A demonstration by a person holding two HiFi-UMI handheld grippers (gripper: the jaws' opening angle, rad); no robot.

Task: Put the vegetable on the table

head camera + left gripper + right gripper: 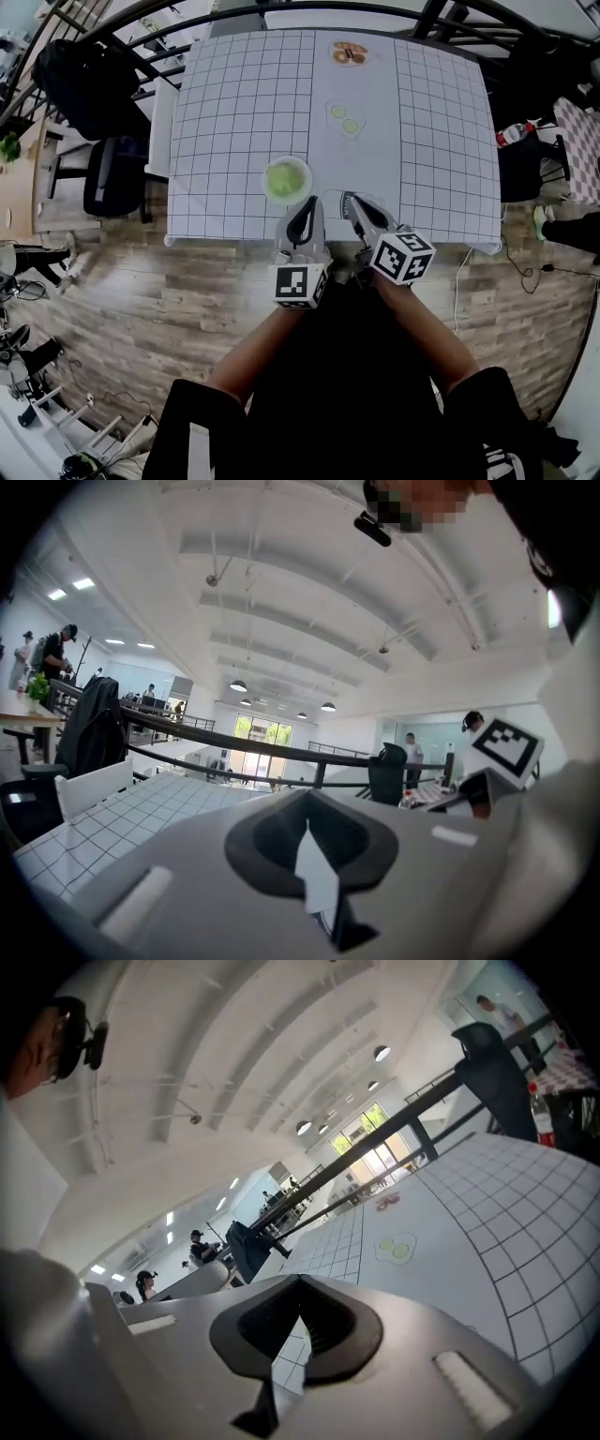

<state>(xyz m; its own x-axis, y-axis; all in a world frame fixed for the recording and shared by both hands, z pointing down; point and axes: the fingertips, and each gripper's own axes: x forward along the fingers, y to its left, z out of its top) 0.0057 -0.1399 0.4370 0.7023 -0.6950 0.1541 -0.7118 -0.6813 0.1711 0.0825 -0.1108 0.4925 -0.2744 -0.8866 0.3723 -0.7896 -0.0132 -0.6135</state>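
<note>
Both closed on nothing, the left gripper [304,211] is nearer than the right gripper [356,204] to the pale green vegetable [287,178] in the round white bowl [267,184] just ahead.

No legible text, labels or numbers anywhere.

Bright, even light from ceiling lamps [238,685] and daylit far windows [261,731] fills the hall. The white table [244,112] shows no hard shadows. Fisheye distortion bends every edge, corners fall black, and the closest foreground is soft.
</note>
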